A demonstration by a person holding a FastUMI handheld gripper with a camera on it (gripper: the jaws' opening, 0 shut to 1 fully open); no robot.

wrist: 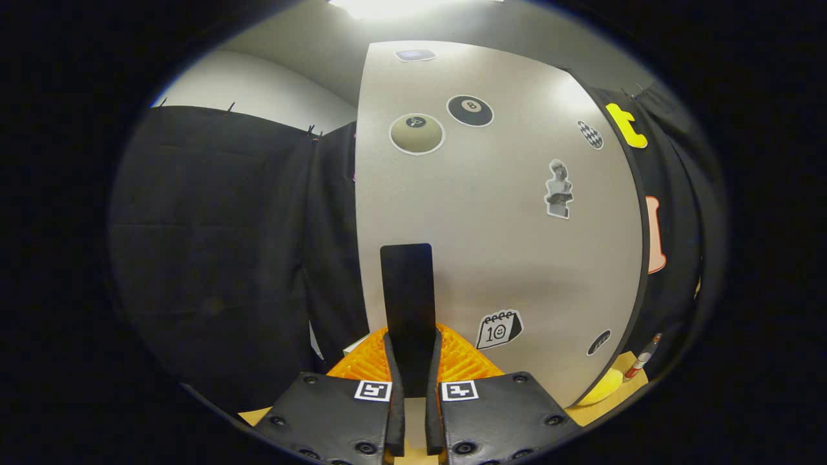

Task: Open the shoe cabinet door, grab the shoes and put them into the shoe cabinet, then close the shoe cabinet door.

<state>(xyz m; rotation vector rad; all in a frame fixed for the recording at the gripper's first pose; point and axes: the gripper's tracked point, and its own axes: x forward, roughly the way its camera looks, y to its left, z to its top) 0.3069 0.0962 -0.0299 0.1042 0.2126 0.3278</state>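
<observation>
Bright ceiling light [381, 6] overhead, blown out. Soft glare high on the cabinet door [491, 194]; its lower part shaded. Fisheye bends the door's edges. Focus sharp throughout.

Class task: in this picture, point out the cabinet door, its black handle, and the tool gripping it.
cabinet door [491, 245], gripper view, on its bare pale face.
black handle [407, 290], gripper view, on the flat upper part.
tool [413, 381], gripper view, midway between its fingertips, which clamp the handle.

Matt, smooth cabinet door [491, 245]
</observation>
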